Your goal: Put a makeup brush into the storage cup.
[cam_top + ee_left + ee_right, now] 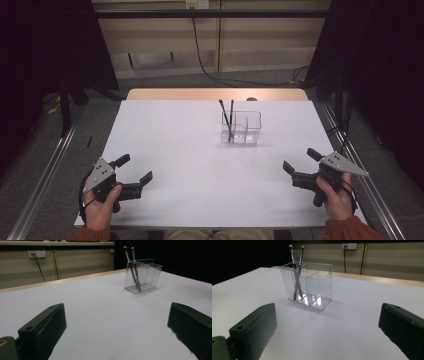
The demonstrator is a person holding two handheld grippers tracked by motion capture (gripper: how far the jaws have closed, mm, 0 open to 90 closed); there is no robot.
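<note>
Left tool (137,170) is held above the near left corner of the worktop (200,165), jaws spread wide and empty. Right tool (300,161) is held above the near right edge, jaws likewise spread and empty. Both hands grip the tool handles close to the worktop's near edge. Between the tools the white surface lies bare up to the organiser.

The clear organiser (242,128) stands upright right of centre, towards the far edge, well apart from both tools. Two brushes (228,120) lean crossed in its left compartment, heads up.

No legible writing on tools or organiser.

The right gripper view shows the organiser's (308,285) inner dividers plainly; the left gripper view shows the organiser (143,275) farther off, with a wall socket (37,253) behind.
</note>
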